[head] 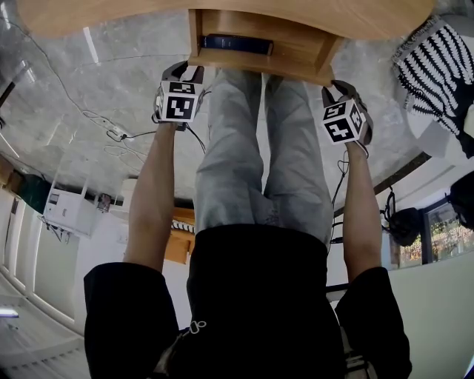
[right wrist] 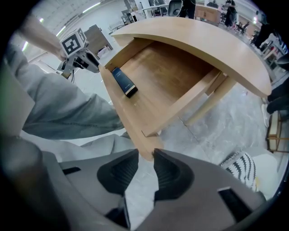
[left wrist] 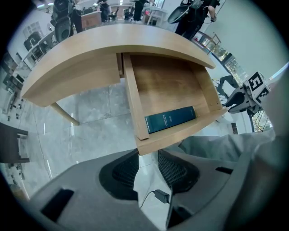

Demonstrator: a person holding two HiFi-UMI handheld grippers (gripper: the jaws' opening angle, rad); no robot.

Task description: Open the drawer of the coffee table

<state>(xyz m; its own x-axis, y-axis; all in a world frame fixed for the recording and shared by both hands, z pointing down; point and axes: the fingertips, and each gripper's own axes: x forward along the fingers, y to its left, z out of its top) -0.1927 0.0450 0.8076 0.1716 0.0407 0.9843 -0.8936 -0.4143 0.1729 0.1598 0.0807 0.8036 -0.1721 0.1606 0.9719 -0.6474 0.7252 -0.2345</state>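
- Worktop beyond both tools; drawer drawn far out from under it, towards them.
- Left tool, right tool: each clenched on a corner of front panel.
- Pulling step, seemingly near its end; next, loosening and lifting clear.

Table and drawer: light wood, smooth, matt. Floor: grey marbled stone, glossy. Book cover: dark, slight sheen.

A curved, pale wooden coffee table is spanning the far edge, its open wooden drawer holding a dark blue book. The grey left gripper and right gripper are meeting the drawer's front corners, flanking grey-trousered legs standing on grey marble floor.
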